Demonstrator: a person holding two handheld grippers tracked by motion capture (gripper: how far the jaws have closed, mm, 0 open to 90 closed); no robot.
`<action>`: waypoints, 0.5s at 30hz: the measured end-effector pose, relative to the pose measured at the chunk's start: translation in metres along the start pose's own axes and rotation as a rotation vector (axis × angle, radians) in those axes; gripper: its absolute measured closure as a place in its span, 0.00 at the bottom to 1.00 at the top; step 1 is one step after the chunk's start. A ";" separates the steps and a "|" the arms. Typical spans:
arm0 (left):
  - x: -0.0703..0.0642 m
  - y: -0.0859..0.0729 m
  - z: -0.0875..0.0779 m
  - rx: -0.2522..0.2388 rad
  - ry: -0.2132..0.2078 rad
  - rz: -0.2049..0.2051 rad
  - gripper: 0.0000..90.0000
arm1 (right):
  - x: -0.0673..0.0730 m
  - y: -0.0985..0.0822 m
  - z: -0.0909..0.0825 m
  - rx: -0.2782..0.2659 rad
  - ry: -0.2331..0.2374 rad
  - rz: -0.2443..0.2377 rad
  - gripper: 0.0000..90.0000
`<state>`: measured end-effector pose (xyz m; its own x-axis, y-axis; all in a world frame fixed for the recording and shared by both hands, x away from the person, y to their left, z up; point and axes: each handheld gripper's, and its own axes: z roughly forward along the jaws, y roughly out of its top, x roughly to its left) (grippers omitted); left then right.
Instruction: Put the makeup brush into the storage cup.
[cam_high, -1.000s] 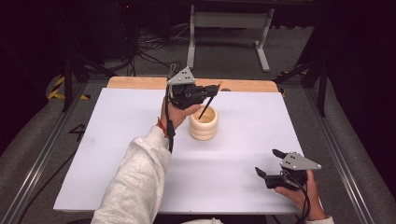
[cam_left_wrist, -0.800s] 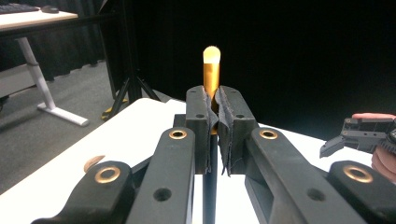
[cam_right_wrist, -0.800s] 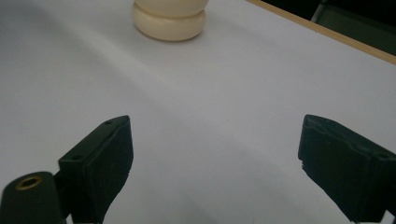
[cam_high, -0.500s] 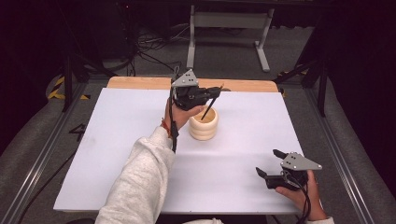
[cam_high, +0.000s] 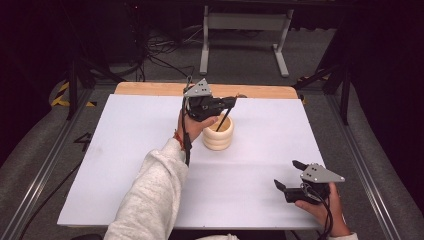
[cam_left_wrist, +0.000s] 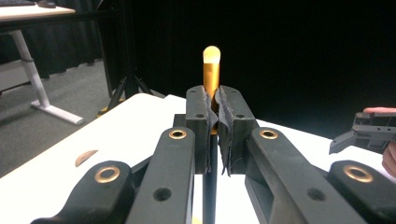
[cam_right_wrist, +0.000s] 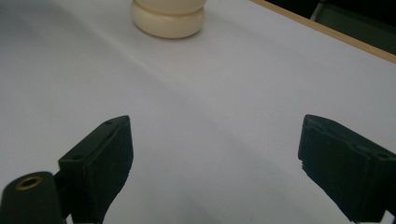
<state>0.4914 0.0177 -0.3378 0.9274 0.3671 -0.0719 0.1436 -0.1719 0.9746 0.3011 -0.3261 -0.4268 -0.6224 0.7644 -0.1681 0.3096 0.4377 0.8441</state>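
Note:
A cream ribbed cup (cam_high: 218, 139) stands at the middle back of the white table top (cam_high: 125, 165). My left gripper (cam_high: 231, 101) hovers just above it, shut on a thin black stick (cam_high: 223, 118) that slants down into the cup's mouth. In the left gripper view the jaws of my left gripper (cam_left_wrist: 212, 109) pinch the stick (cam_left_wrist: 211, 70), whose gold upper end with a pale round tip rises above the pads. My right gripper (cam_high: 287, 174) rests open near the front right corner, nothing between its jaws. The right gripper view has my right gripper (cam_right_wrist: 212, 154) open over bare white surface, the cup (cam_right_wrist: 168, 18) farther off.
A wooden strip (cam_high: 150, 89) runs along the table's far edge. Metal rails (cam_high: 50, 165) flank both sides. A white desk frame (cam_high: 240, 35) and cables lie on the floor beyond. The right gripper (cam_left_wrist: 369, 130) appears at the right in the left gripper view.
My left gripper has sunk a little with the stick, whose lower end now reaches deeper into the cup. The right gripper has stayed put.

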 end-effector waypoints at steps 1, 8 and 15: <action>0.000 -0.001 0.000 -0.001 0.001 -0.003 0.93 | 0.000 0.000 0.000 0.000 0.000 -0.001 0.13; 0.001 -0.007 0.001 0.022 0.007 -0.005 0.93 | 0.001 0.000 0.000 0.001 0.000 -0.005 0.13; 0.001 -0.016 -0.002 0.044 0.012 -0.015 0.93 | 0.001 0.001 0.000 0.000 0.002 -0.004 0.13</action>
<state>0.4897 0.0223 -0.3530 0.9208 0.3809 -0.0837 0.1729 -0.2064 0.9631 0.3008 -0.3249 -0.4265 -0.6247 0.7620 -0.1706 0.3071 0.4407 0.8435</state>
